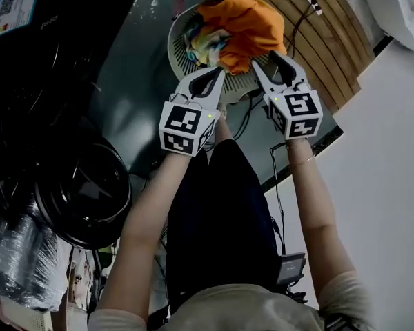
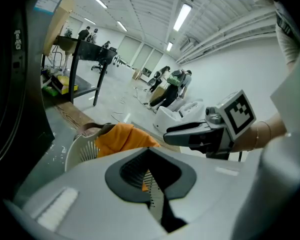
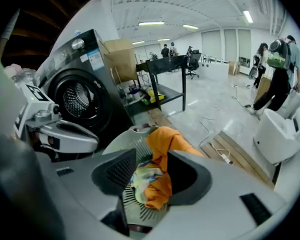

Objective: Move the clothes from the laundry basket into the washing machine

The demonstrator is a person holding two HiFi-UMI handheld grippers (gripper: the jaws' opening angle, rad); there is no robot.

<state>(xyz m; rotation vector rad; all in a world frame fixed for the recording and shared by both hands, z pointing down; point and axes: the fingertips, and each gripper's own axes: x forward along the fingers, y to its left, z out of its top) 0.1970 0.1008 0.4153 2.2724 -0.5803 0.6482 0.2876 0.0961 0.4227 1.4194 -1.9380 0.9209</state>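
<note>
Item one, my left gripper (image 2: 150,171): jaws clenched, nothing between them, poised just above the near rim of the laundry basket (image 1: 176,41). Item two, my right gripper (image 3: 150,176): jaws released and part-way apart, empty, hanging over the same near rim on the basket's right side, aimed steeply down into the load. Item three, the clothes: an orange garment (image 1: 245,21) heaped on top of the basket and spilling over its far edge, with a multicoloured piece (image 1: 203,40) tucked beneath it towards the basket's left; both lie inside the basket and neither is touched. Item four, the washing machine (image 3: 80,96): dark, round-doored, standing to the left of the basket, well apart from the load. Step in hand, by my reckoning: the approach for a pick-up, nothing yet lifted. Next move, as I judge it: lower the right jaws round a fold of the orange garment and close, part the left pair to share the load, then carry it leftwards to the drum.
</note>
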